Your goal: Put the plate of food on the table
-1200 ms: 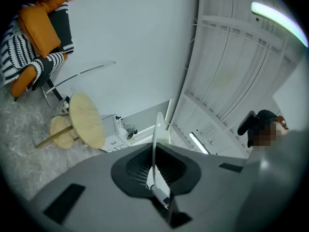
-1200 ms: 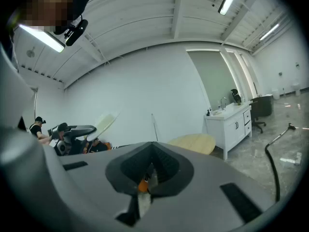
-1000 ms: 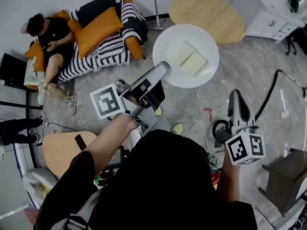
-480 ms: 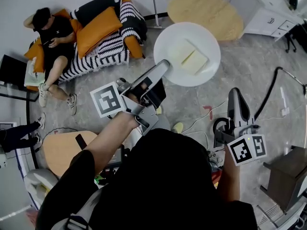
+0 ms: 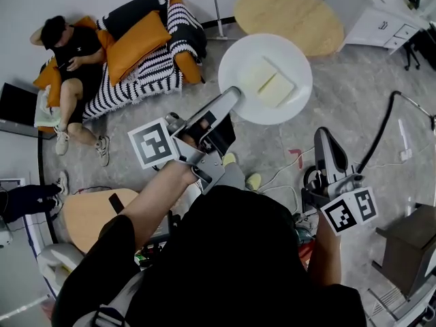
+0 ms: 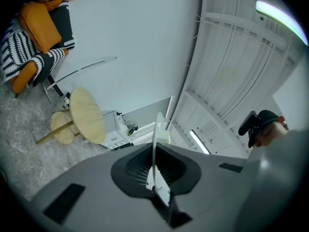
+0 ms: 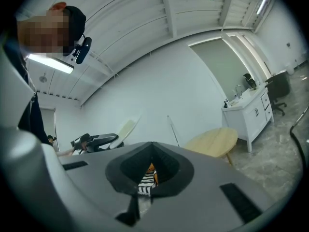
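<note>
The left gripper [image 5: 234,95] is clamped on the near rim of the white plate [image 5: 238,56]. The plate hangs out in the air above the floor, short of the round wooden table [image 5: 300,19]. The right gripper [image 5: 323,138] is closed with nothing in it. The plate appears stiff, smooth and breakable. Held by one edge, it likely levers hard against the grip. The pale food slabs [image 5: 274,87] lie loose and could slide if it tilts.
</note>
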Motion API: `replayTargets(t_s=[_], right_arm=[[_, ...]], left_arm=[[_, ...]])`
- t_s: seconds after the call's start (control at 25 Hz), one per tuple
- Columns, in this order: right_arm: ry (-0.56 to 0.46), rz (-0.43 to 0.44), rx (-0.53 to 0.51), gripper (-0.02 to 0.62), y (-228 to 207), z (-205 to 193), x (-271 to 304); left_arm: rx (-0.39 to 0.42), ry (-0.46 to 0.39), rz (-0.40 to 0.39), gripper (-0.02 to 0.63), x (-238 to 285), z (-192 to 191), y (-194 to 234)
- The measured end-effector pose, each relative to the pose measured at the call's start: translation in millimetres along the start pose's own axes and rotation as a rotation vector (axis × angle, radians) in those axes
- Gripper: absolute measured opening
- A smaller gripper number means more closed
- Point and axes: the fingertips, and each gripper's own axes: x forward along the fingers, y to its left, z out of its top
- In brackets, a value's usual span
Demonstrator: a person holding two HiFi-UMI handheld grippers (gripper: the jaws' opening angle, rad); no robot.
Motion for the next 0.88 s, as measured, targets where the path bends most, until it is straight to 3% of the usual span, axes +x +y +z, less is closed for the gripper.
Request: replayTargets(t_s=[0.4,0.88], right_arm=[[0.001,-0.109,0.077,0.006,-29,6,41],[-0.009,-0.150,0.024,0.008,-52,32,104]], left_arm=[[-0.043,-0.005,0.050,0.016,10,31,30],[-0.063,0.009,0.008,0.016,53,82,72]])
